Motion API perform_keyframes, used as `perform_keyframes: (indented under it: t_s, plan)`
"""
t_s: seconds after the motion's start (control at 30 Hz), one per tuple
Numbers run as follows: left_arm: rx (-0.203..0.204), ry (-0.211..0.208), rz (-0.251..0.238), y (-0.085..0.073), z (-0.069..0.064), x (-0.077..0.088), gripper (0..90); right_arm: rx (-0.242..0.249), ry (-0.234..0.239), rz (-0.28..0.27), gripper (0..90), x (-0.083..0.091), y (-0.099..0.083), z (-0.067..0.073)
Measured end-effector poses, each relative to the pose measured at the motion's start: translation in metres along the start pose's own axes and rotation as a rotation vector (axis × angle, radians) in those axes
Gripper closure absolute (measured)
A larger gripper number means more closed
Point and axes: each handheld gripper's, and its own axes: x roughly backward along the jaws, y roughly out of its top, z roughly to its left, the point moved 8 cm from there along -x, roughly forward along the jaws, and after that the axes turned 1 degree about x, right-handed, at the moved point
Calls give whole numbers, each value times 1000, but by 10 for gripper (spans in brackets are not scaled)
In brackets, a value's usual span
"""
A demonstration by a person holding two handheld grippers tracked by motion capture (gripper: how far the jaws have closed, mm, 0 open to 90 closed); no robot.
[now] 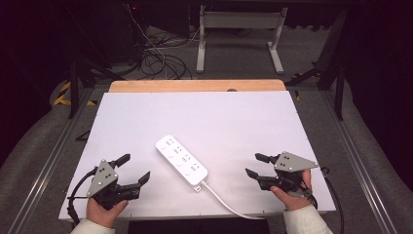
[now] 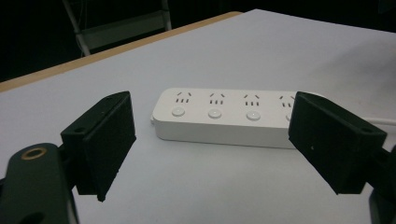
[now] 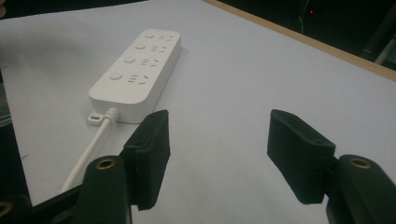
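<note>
white sheeting is covering the worktop [image 1: 146,112], with a bare wooden strip showing along its far edge. nearest the person, the left gripper [image 1: 132,169] is hovering by the near left corner, its fingers [image 2: 100,140] spread wide with nothing between them — in the left gripper view they are framing the power strip [image 1: 181,160] from the side without touching it. the right gripper [image 1: 254,165] is sitting near the right edge, its fingers [image 3: 149,149] also standing apart and empty. between the two hands, a little farther in, the white power strip is lying flat and diagonal, four sockets and round buttons facing up, its cable [image 1: 229,204] running off the near edge. beyond the worktop, a dark floor is holding tangled cables [image 1: 156,61] and a white table frame [image 1: 238,34].
</note>
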Motion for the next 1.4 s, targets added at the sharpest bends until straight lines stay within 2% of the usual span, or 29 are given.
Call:
perform_keyframes:
  t_s: [0.27, 0.7, 0.9, 0.97, 1.2, 1.27, 1.37, 1.4]
  plan:
    - [-34, 15, 8, 0, -3, 0, 150, 2, -2, 4, 387, -1, 1, 1]
    - [-31, 21, 4, 1, -3, 1, 150, 7, 2, 2, 379, -1, 4, 3]
    - [-53, 38, 18, 0, -4, 0, 150, 11, 1, 5, 379, 0, 6, 3]
    - [-65, 43, 19, 0, -4, 0, 150, 10, 5, 6, 379, -1, 6, 3]
    - [-64, 30, 20, 2, -5, 2, 150, 20, 27, 24, 379, -5, 13, 8]
    - [-54, 26, 18, 2, -6, 2, 150, 21, 41, 38, 409, -8, 16, 11]
    - [-64, 29, 23, 2, -6, 2, 150, 25, 57, 46, 438, -10, 21, 13]
    - [-54, 27, 23, 2, -6, 2, 150, 25, 57, 46, 438, -10, 21, 13]
